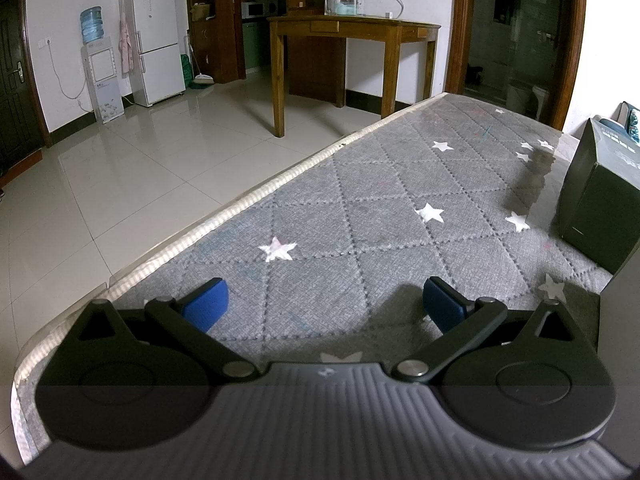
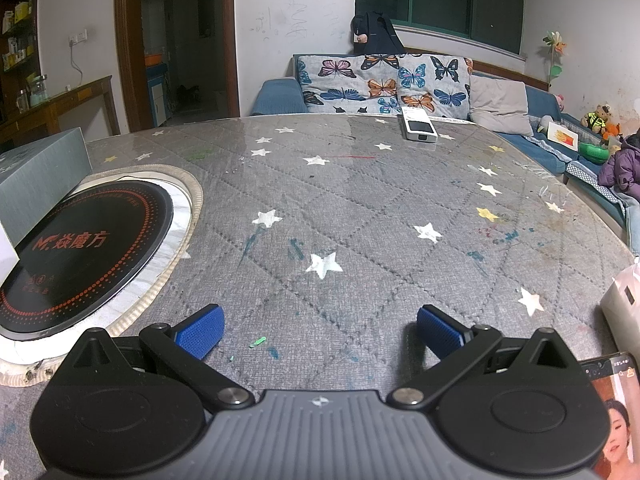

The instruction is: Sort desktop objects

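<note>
My left gripper is open, its blue pads wide apart over the grey star-patterned table cover, with nothing between them. A dark box stands at the right of the left wrist view. My right gripper is open too, low over the same cover and holding nothing. Far ahead of it, near the table's back edge, lies a small white device. A phone with a lit screen lies by the gripper's right side. A grey box stands at the left.
A round black induction hob is set into the table at the left of the right wrist view. A white bag sits at the right edge. Behind the table are a sofa with cushions and a wooden side table.
</note>
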